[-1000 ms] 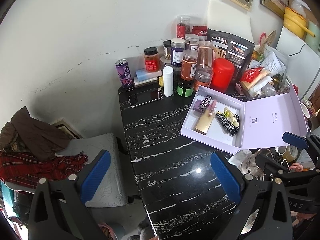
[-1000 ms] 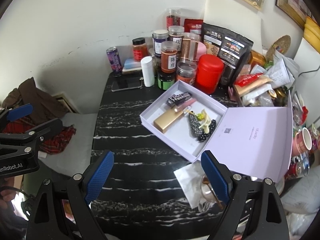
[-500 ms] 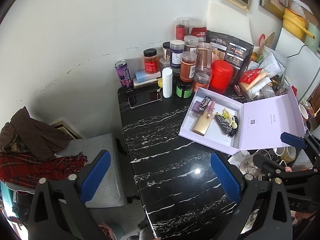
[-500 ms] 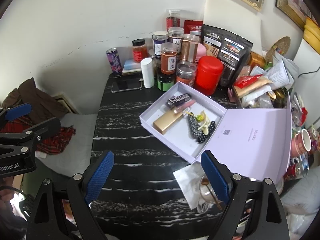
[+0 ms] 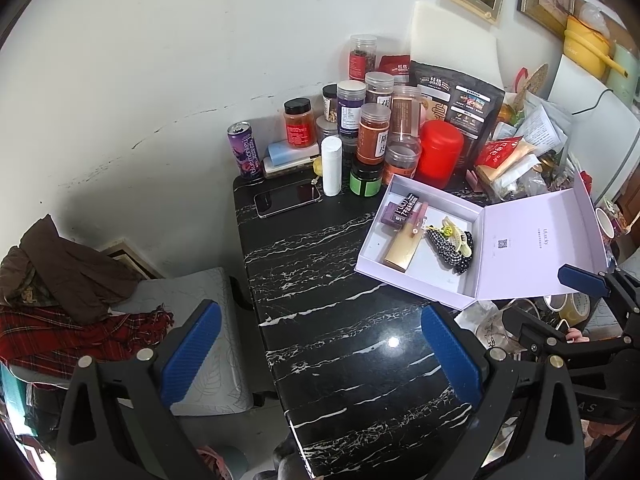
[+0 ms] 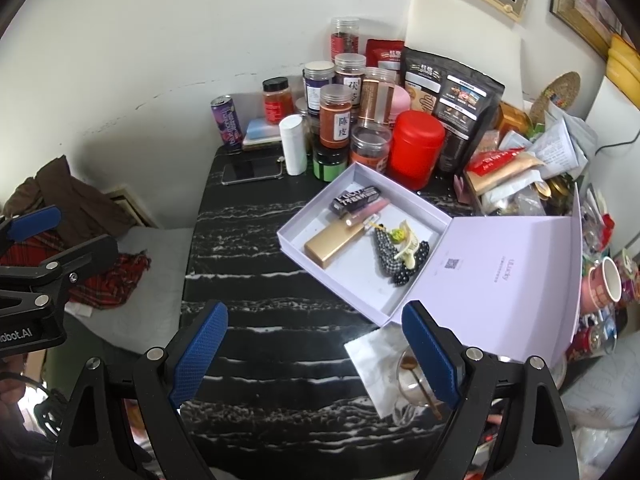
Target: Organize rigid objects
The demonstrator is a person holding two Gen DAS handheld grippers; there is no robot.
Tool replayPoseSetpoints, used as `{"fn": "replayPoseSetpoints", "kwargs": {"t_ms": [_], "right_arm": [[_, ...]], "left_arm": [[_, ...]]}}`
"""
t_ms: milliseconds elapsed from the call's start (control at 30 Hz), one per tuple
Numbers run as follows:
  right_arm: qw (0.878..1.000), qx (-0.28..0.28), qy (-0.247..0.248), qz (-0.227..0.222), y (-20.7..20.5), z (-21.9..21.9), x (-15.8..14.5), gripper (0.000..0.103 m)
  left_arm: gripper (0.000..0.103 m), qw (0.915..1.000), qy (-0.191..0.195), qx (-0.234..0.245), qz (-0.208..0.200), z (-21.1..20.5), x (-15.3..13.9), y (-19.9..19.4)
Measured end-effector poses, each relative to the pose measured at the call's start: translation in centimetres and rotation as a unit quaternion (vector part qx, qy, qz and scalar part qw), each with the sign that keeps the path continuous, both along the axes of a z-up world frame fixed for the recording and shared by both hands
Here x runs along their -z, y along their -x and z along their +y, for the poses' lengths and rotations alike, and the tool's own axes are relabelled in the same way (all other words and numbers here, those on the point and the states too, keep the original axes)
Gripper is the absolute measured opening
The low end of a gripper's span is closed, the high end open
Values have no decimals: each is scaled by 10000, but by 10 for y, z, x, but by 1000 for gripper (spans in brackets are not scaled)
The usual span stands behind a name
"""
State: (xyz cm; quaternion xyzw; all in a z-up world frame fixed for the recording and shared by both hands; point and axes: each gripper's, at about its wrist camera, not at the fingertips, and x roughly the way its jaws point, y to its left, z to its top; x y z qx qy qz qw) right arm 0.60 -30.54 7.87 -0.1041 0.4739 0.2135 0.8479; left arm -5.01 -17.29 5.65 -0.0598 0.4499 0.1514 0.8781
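Two views show risk. Left wrist view: the left gripper (image 5: 320, 350) hangs with jaws apart and empty above the black marble table (image 5: 320, 280); the lilac box (image 5: 424, 248), lid open, overhangs the table edge, so a push may tip it.

Right wrist view: the right gripper (image 6: 316, 354) is also spread wide and empty; the glass cup (image 6: 412, 380) just beside its finger could be knocked. A gold case (image 6: 334, 242) lies inside the box.
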Motion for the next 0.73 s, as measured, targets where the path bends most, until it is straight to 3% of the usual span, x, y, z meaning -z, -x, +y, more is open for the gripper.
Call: {"fn": "replayPoseSetpoints", "kwargs": {"t_ms": [733], "right_arm": [[9999, 38, 61, 83, -7, -5, 7, 90]], "left_arm": [[102, 9999, -13, -9, 148, 2, 12, -9]]}}
